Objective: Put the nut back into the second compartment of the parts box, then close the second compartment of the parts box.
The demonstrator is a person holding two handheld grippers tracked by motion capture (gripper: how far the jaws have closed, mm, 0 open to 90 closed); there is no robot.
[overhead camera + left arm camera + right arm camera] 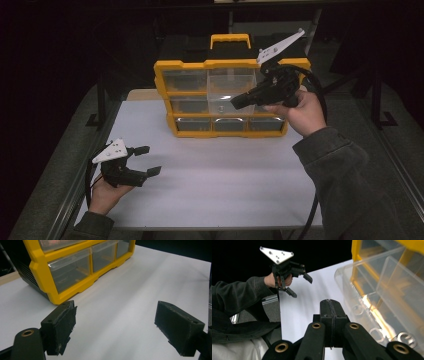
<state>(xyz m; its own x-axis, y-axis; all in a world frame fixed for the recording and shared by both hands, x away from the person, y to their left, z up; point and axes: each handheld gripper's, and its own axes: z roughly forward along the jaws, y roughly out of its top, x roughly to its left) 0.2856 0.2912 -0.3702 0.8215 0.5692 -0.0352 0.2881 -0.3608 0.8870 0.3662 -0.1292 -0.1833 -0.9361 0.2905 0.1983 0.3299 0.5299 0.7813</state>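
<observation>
Left gripper (145,161) low over white table (225,190), jaws wide apart, nothing between them. Yellow organizer (165,95) at table's far middle (clear drawers). Right gripper (236,102) pinched closed, empty, tip at pulled-out clear drawer (225,95), middle row.

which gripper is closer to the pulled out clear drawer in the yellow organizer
Right. The right gripper, jaws shut, is right at the front of the pulled-out clear drawer. The left gripper sits open over the white table, well short of the organizer.

white table (215,195), wooden board (142,94), perhaps
</observation>
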